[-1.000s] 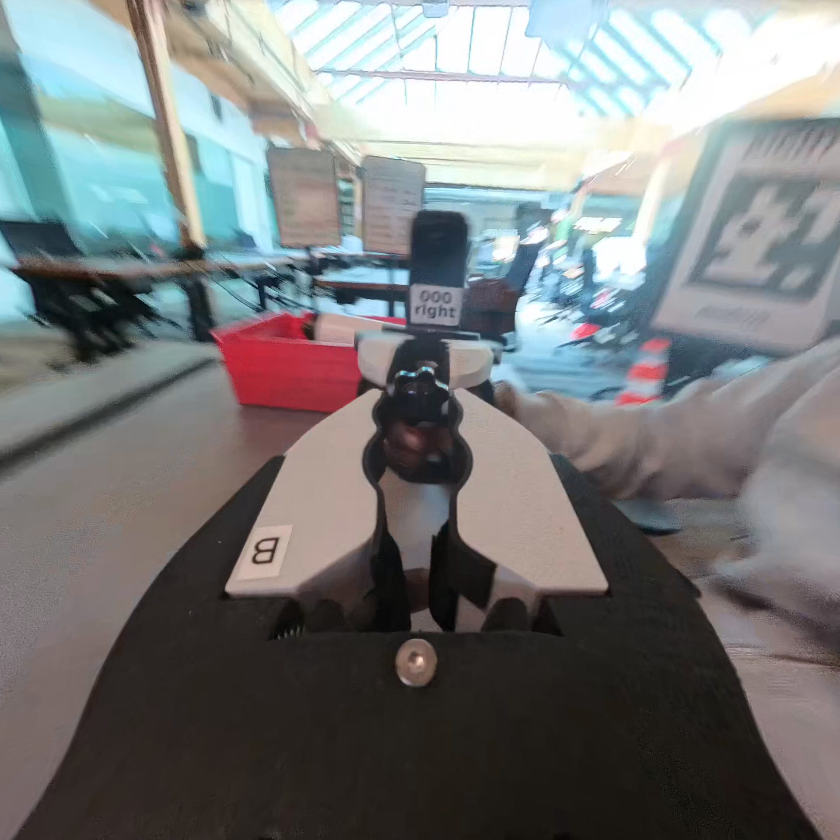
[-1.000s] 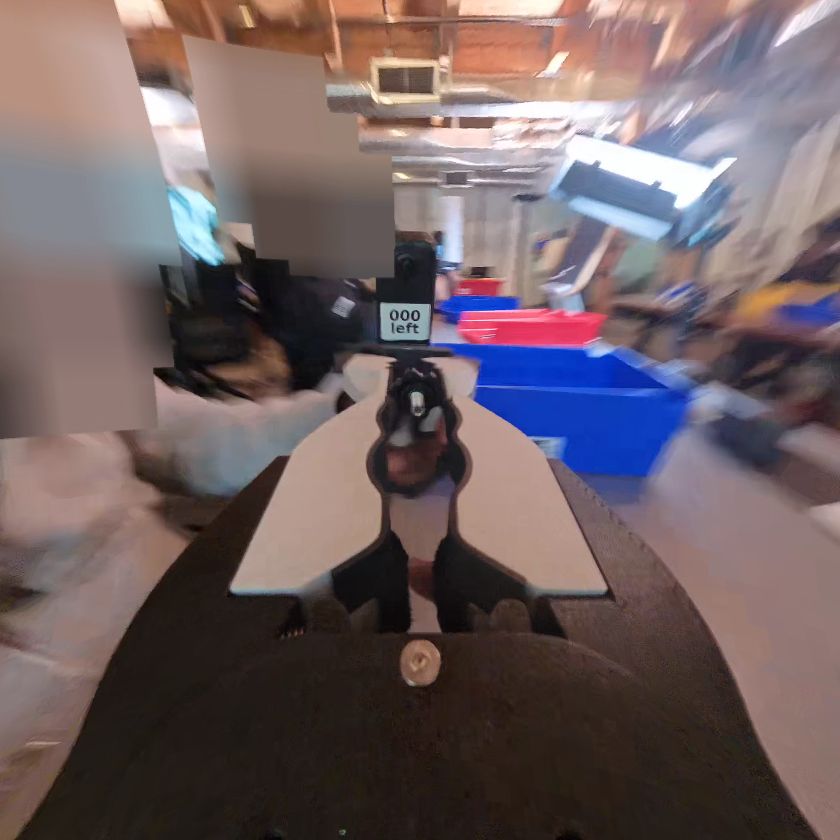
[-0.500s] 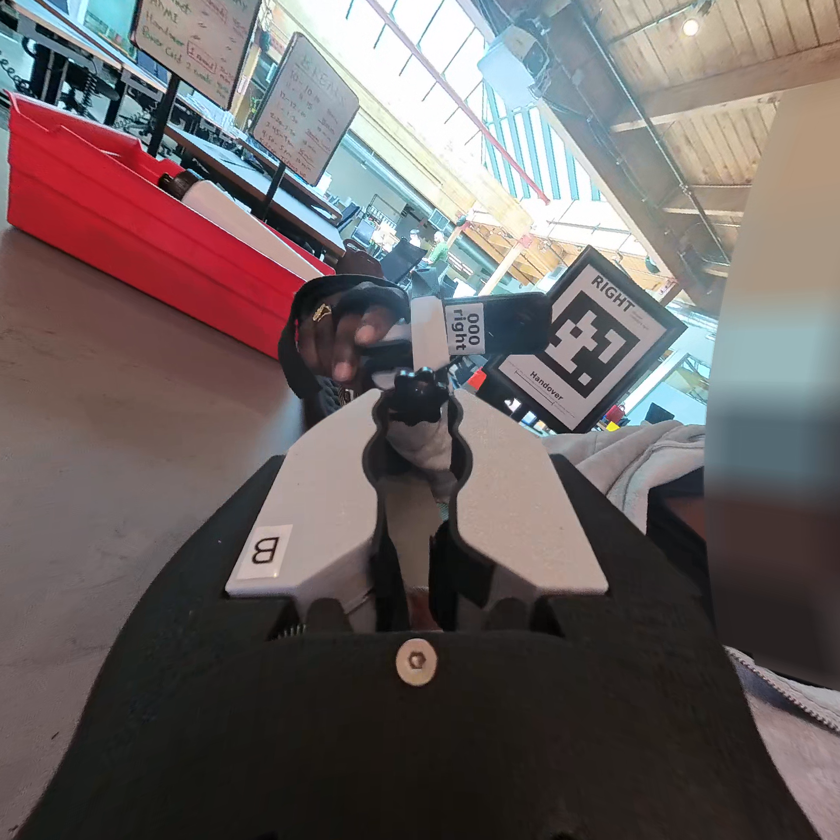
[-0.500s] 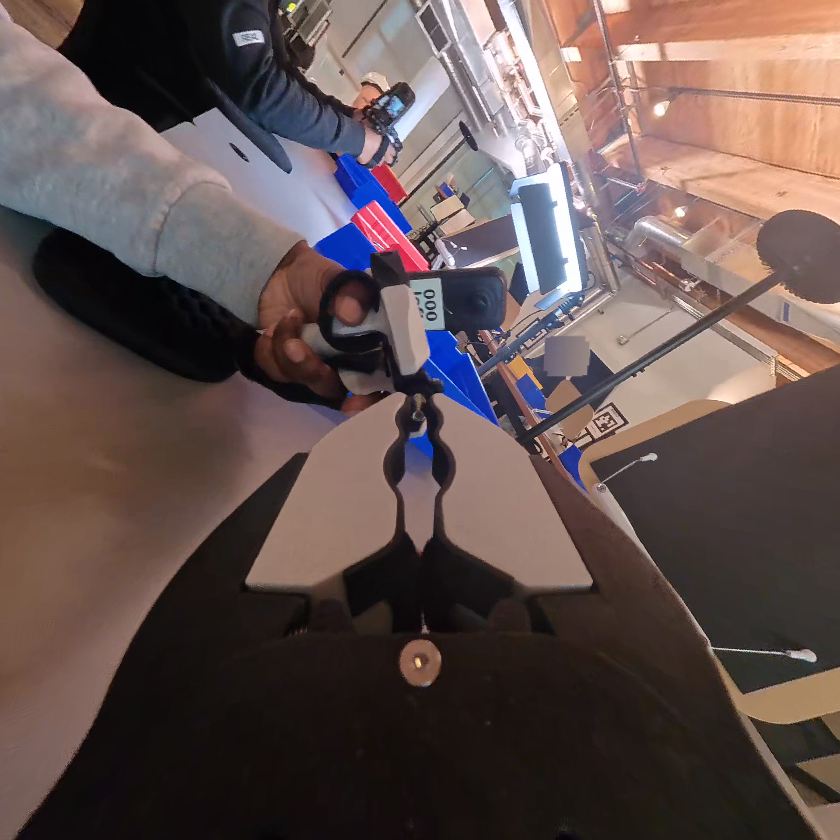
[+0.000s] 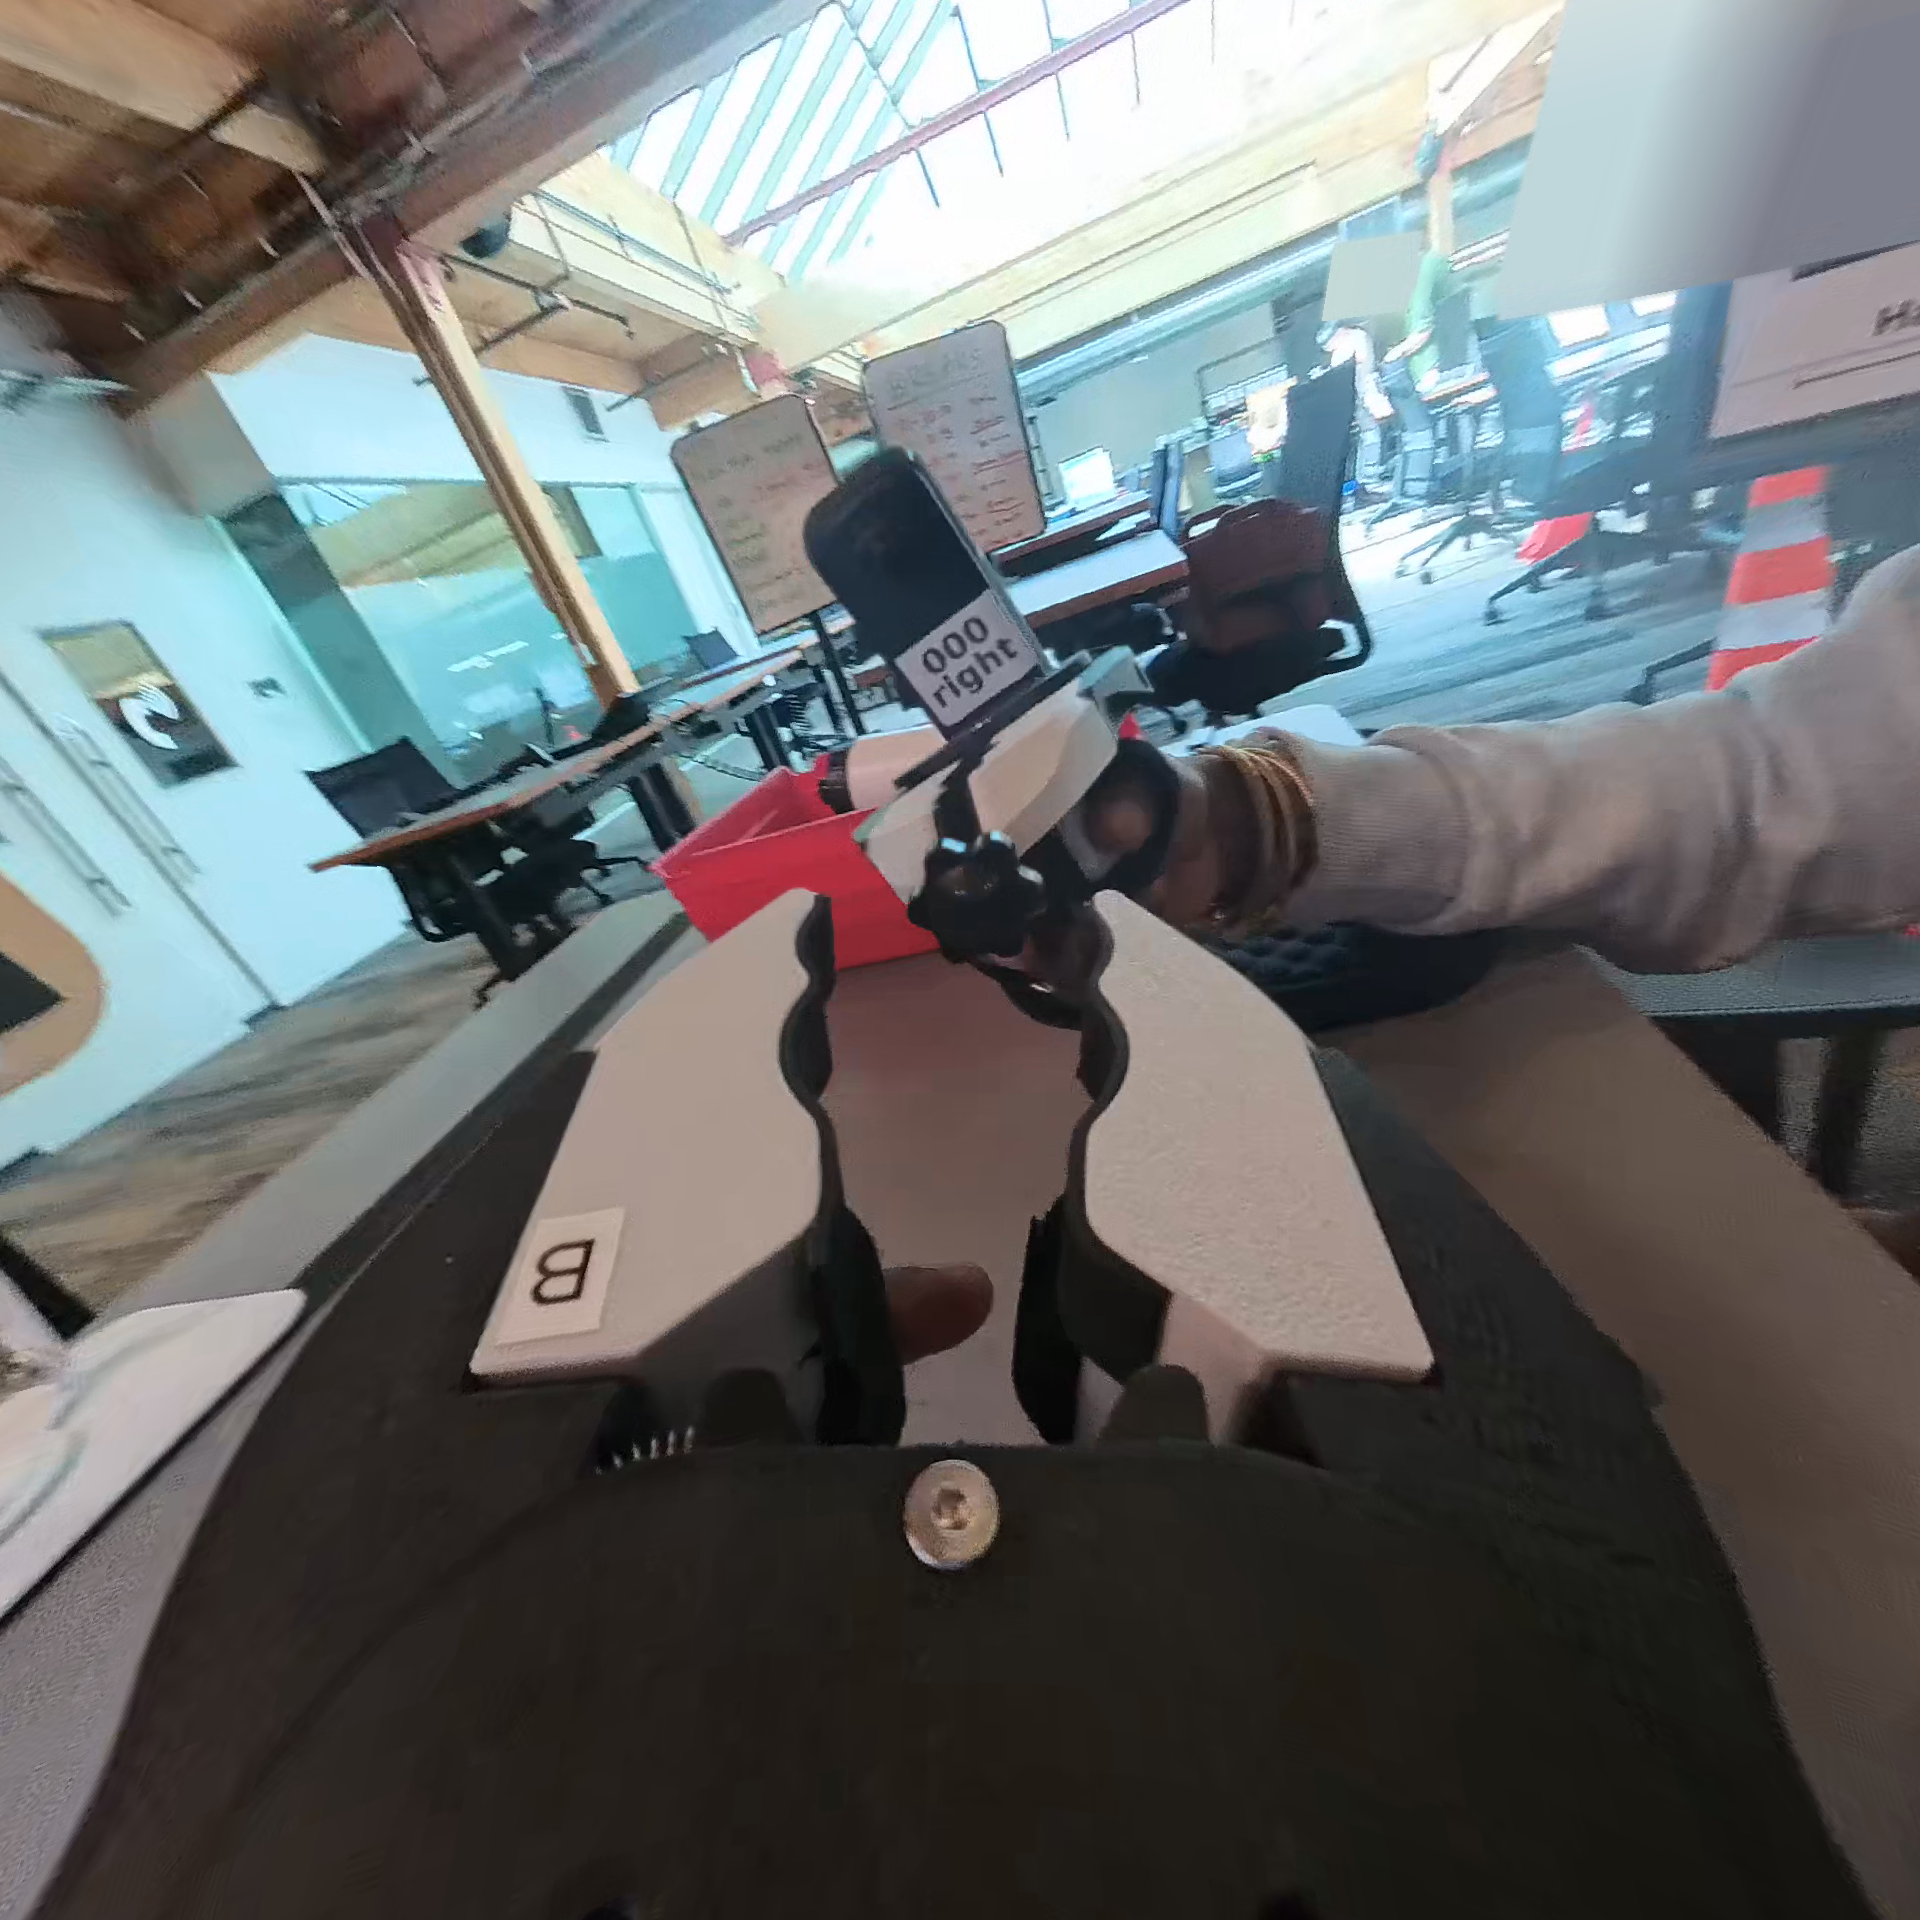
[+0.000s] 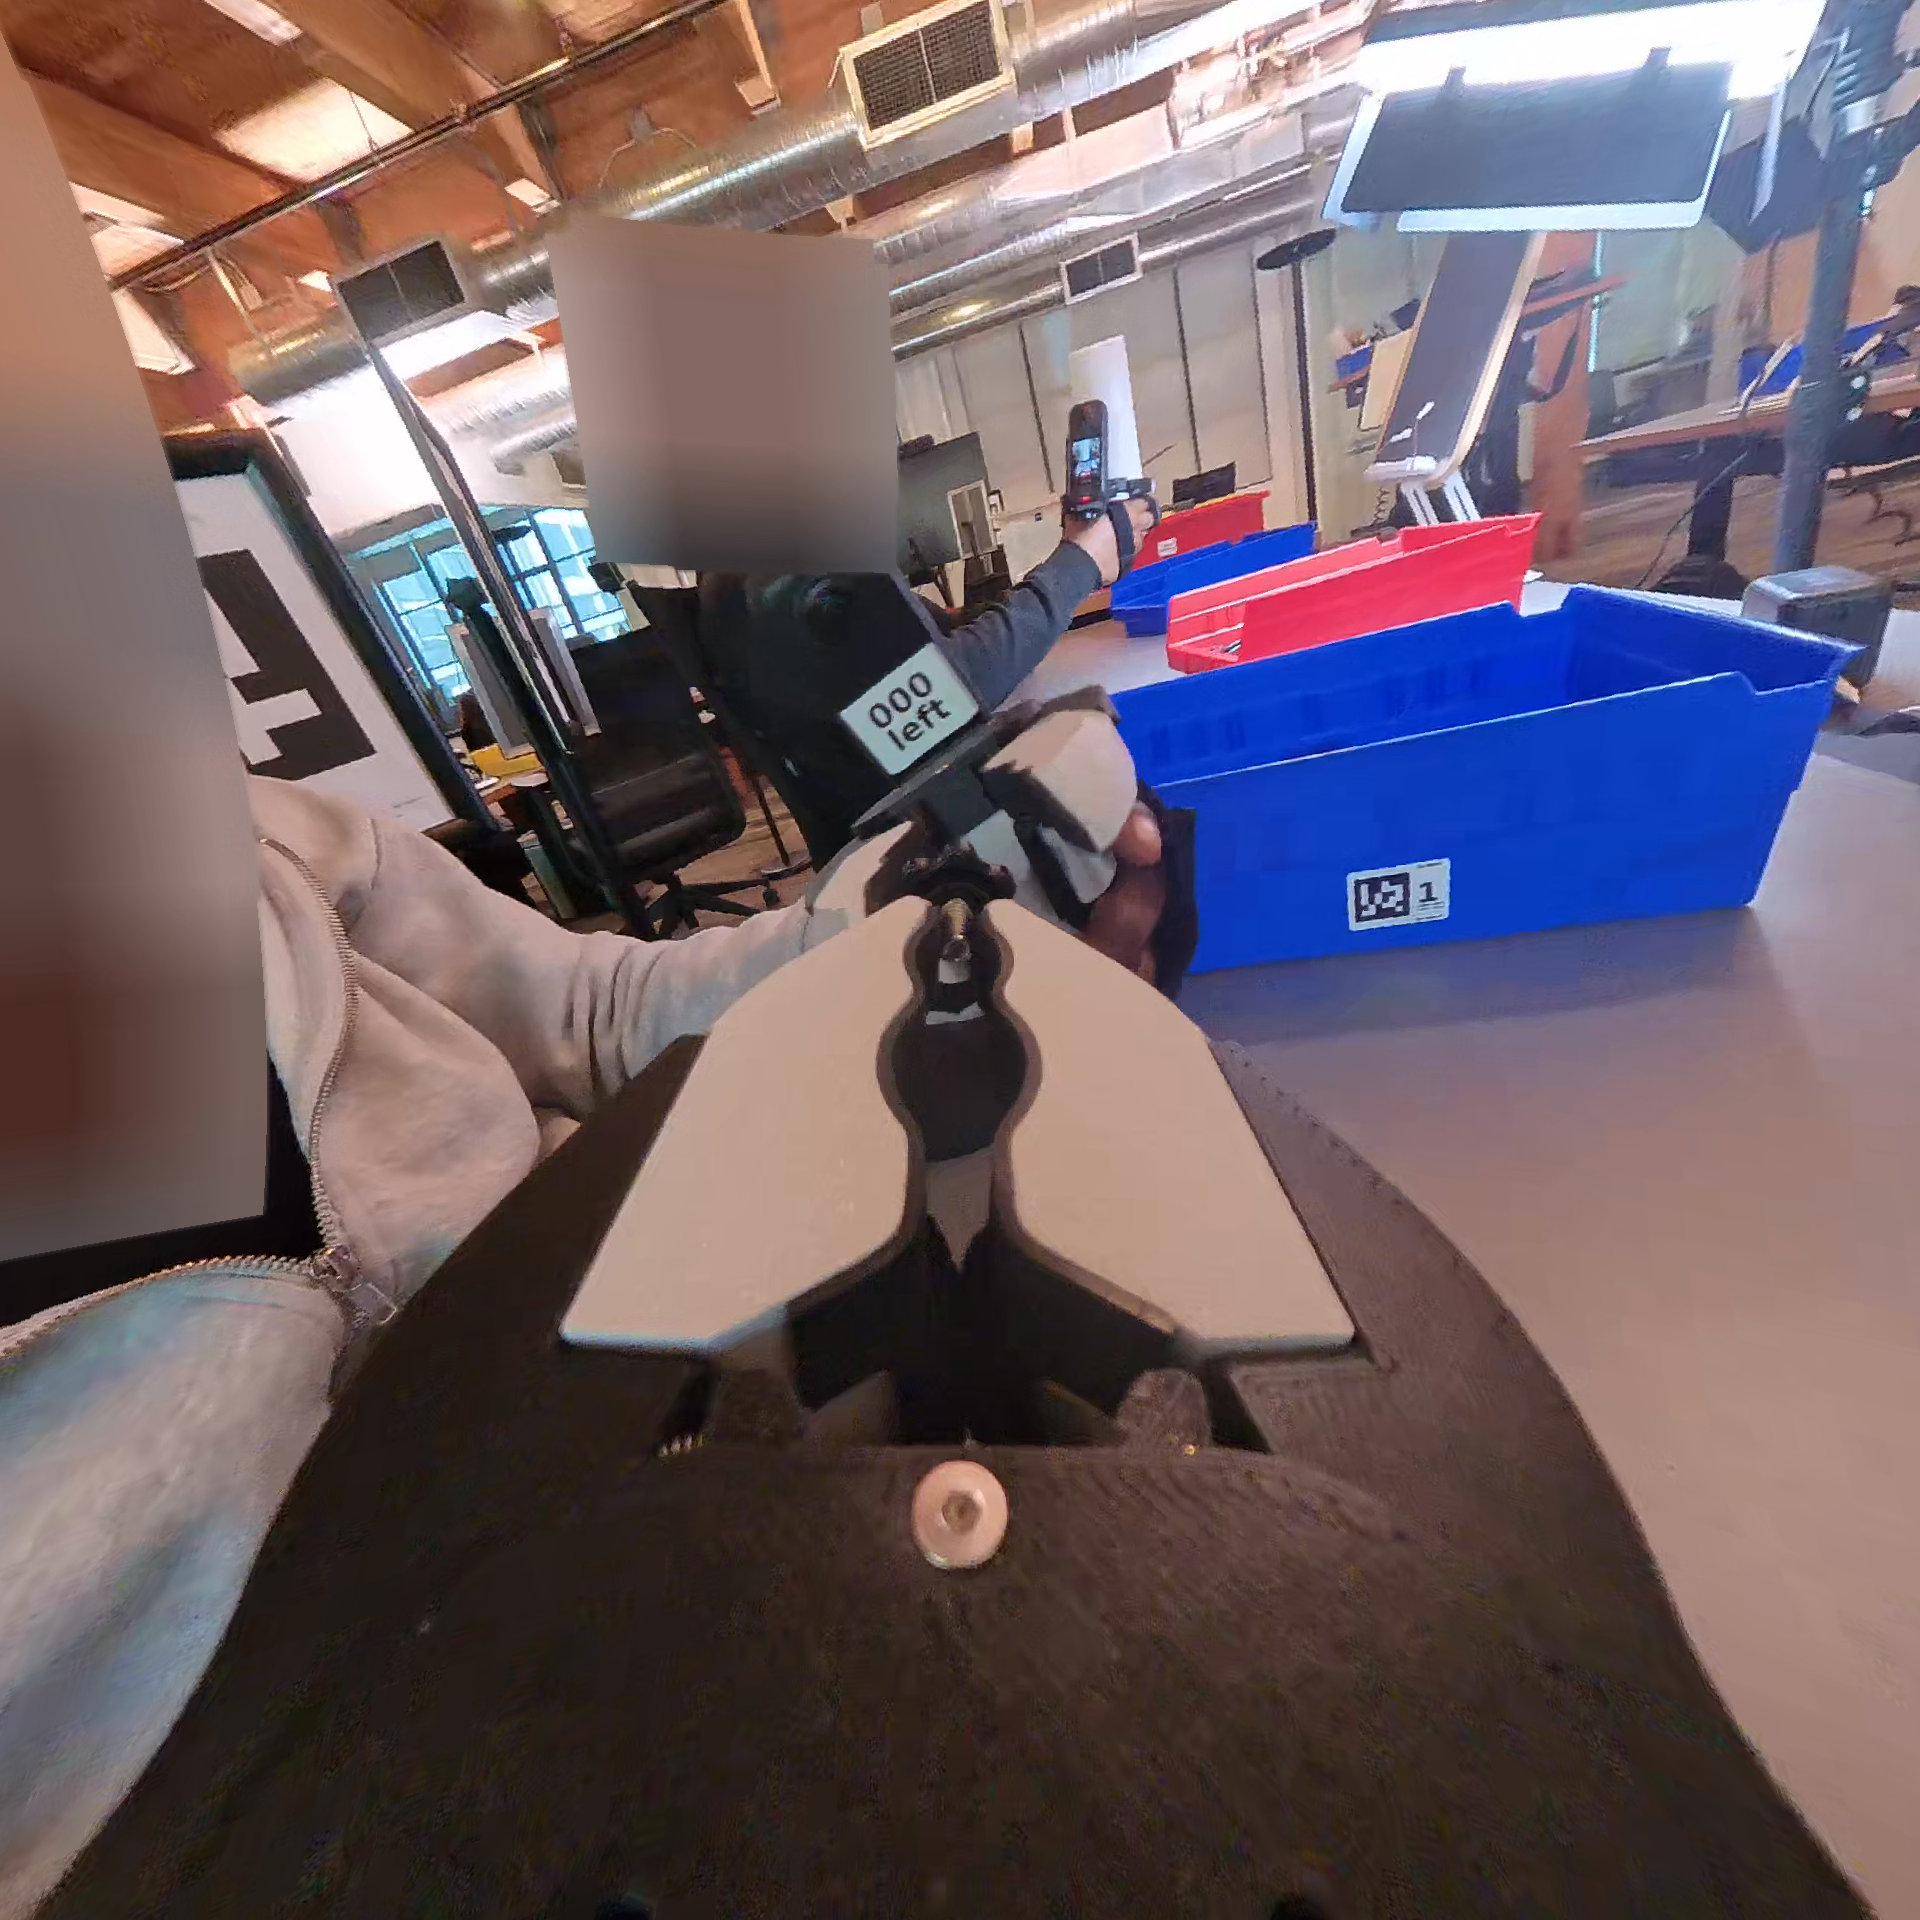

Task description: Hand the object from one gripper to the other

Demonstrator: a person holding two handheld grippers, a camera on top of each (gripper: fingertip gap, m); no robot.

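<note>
The left claw [image 5: 956,916] stands wide apart and holds nothing, with grey surface [image 5: 935,1101] showing through the gap. The object, a small black star knob on a threaded stud [image 5: 977,896], sits between the two tips, nearer the right-hand one, and I cannot tell whether it touches that tip. Beyond it is a red bin [image 5: 769,873] on the surface.

The right claw [image 6: 951,914] is pinched together on the stud end of the knob [image 6: 951,935], so the object hangs above the surface in its grip, near a blue bin [image 6: 1455,790].

Judging from this, the transfer has reached its release stage, and the weight looks to be on the right side alone. To do this step well, the left claw should draw straight back along its own axis, keeping its tips spread so that neither catches a lobe of the knob. The right should hold firm and level, since a thin stud can twist in a pinch. A sideways bump is the main risk.
</note>
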